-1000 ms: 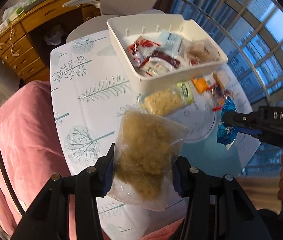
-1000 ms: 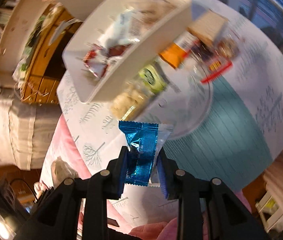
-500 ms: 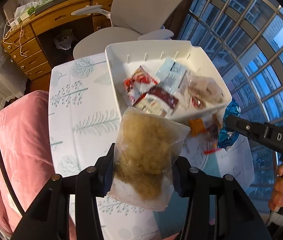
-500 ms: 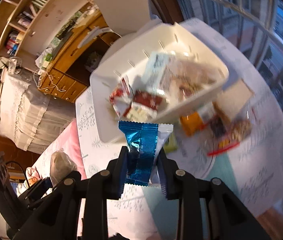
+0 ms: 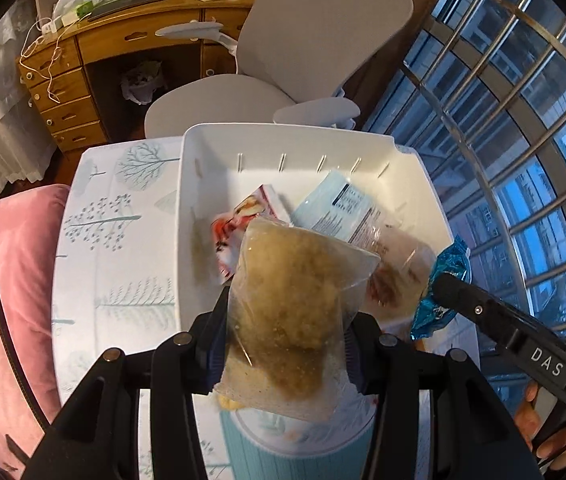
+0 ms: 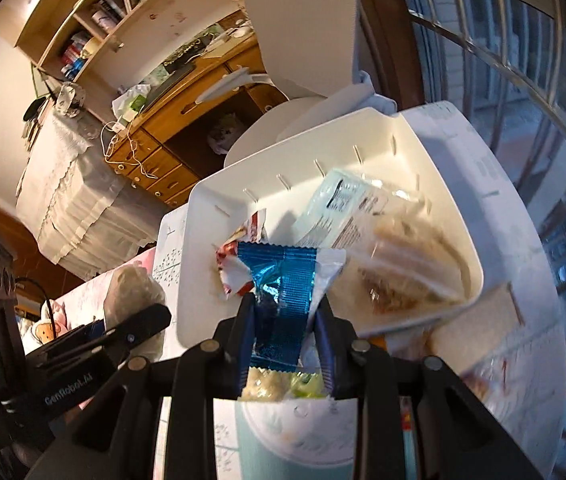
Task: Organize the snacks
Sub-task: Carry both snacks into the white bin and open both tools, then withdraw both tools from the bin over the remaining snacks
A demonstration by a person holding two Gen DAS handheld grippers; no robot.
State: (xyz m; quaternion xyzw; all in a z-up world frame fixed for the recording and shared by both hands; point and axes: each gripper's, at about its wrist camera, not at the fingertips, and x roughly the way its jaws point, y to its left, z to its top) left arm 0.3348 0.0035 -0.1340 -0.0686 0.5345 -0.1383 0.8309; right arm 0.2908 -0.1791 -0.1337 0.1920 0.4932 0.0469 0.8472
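My left gripper (image 5: 285,320) is shut on a clear bag of brown crumbly snack (image 5: 297,312) and holds it over the near edge of the white bin (image 5: 203,168). My right gripper (image 6: 285,320) is shut on a blue foil packet (image 6: 283,288) at the bin's near rim (image 6: 187,264); the packet also shows in the left wrist view (image 5: 443,284). In the bin lie a red and white packet (image 5: 239,220), a pale blue packet (image 5: 343,208) and a clear bag (image 6: 403,264).
The bin stands on a table with a tree-print cloth (image 5: 115,240). A grey office chair (image 5: 303,40) and a wooden desk (image 5: 95,52) stand behind. A pink cushion (image 5: 3,280) lies left. Loose snacks (image 6: 479,320) lie on the table right of the bin.
Both grippers have moved forward toward the bin with their snacks still held. The bin now fills the middle of both views, and the loose snacks on the table have dropped below or aside.
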